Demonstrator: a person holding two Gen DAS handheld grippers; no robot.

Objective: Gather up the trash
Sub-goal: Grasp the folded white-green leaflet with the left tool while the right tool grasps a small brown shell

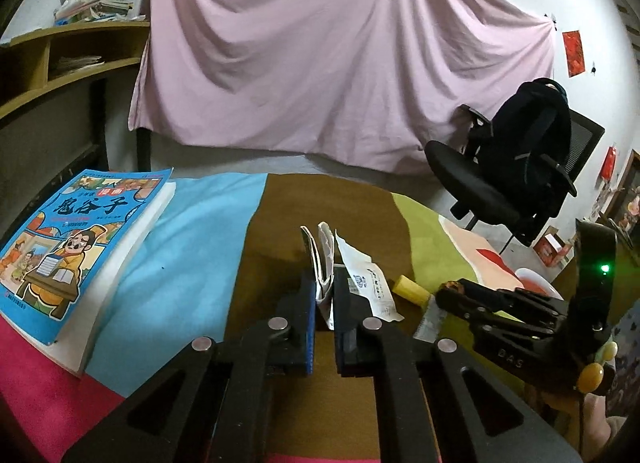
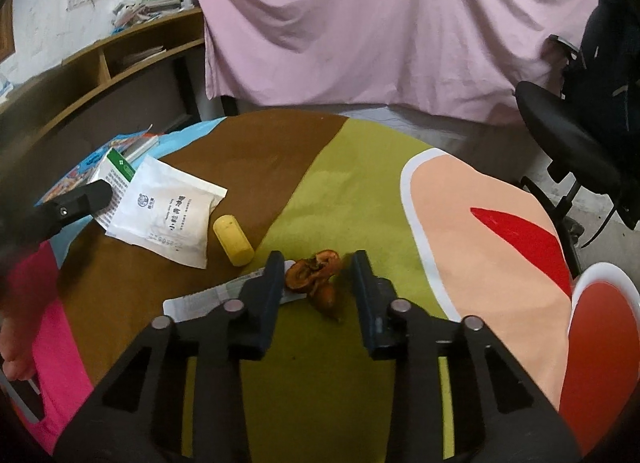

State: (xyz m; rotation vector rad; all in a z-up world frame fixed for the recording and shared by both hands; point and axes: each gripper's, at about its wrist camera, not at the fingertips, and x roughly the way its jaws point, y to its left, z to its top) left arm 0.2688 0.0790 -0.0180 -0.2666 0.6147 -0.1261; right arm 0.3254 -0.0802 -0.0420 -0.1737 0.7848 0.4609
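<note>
Left wrist view: the left gripper (image 1: 323, 287) is clamped on a folded white paper packet (image 1: 325, 263), which stands upright between the pads. A flat white printed sachet (image 1: 370, 283) lies just beside the right finger, at 1 o'clock from the grip. A yellow cylinder (image 1: 410, 289) lies at 3 o'clock from the grip, on the tablecloth (image 1: 192, 247) of blue, brown, green and pink patches. A blue picture book (image 1: 76, 247) rests at 9 o'clock. The right gripper (image 1: 448, 291) enters from 3 o'clock; from this side its jaw gap cannot be judged. An office chair (image 1: 516, 167) with a dark backpack (image 1: 524, 131) stands at 2 o'clock, before a pink sheet (image 1: 340, 55).

Right wrist view: the right gripper (image 2: 316, 273) stands part-open, its jaws astride a brown dried fruit peel (image 2: 316, 275); the left finger looks to touch the peel, the right finger stands apart. A paper strip (image 2: 204, 299) lies under the left finger. The yellow cylinder (image 2: 233, 239) lies at 10 o'clock, the white sachet (image 2: 172, 211) beyond it. A red bowl with white rim (image 2: 600, 327) sits at 3 o'clock
</note>
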